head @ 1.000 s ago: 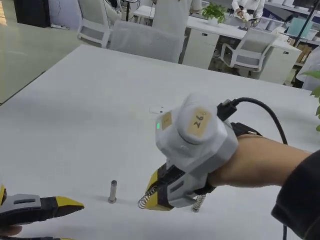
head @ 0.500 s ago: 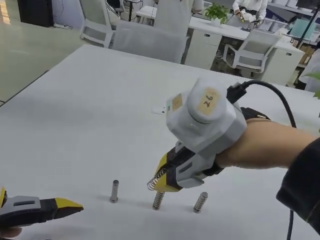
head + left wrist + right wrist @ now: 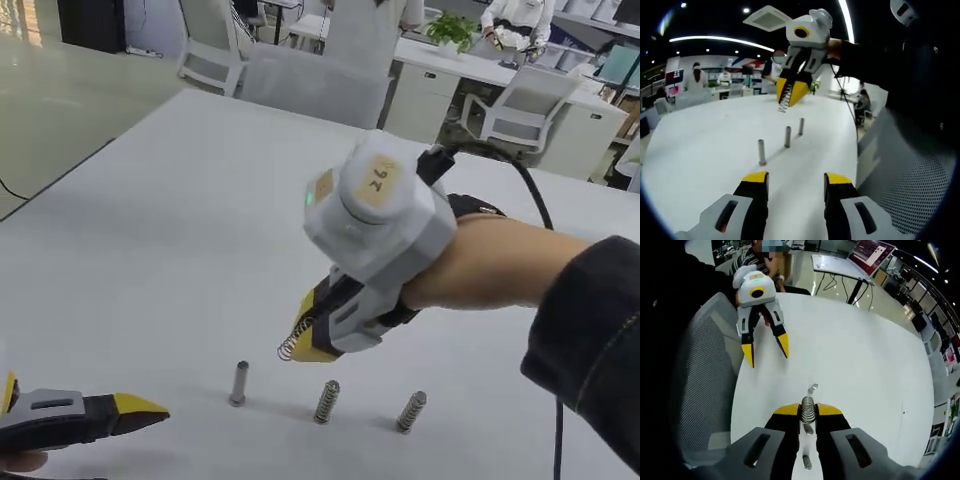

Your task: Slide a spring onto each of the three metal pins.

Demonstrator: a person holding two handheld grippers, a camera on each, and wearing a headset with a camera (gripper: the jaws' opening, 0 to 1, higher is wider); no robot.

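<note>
Three metal pins stand in a row on the white table [image 3: 180,220]. The left pin [image 3: 239,383] is bare. The middle pin [image 3: 326,401] and the right pin [image 3: 411,411] each wear a spring. My right gripper [image 3: 300,345] hovers above and between the bare and middle pins, shut on a spring [image 3: 289,346] that sticks out past its yellow tips. In the right gripper view that spring [image 3: 808,410] sits between the jaws, with the bare pin [image 3: 813,388] just beyond. My left gripper [image 3: 792,182] is open and holds nothing, low at the near left [image 3: 140,430], facing the pins [image 3: 762,152].
Office chairs [image 3: 310,85] and desks [image 3: 480,75] stand beyond the table's far edge, with people working at the back. A black cable [image 3: 530,200] trails from the right gripper over the person's sleeve. Bare tabletop spreads left and behind the pins.
My right gripper has risen from table level, still holding its spring. The middle pin with its spring, hidden behind it a second ago, now shows. The left gripper has stayed put.
</note>
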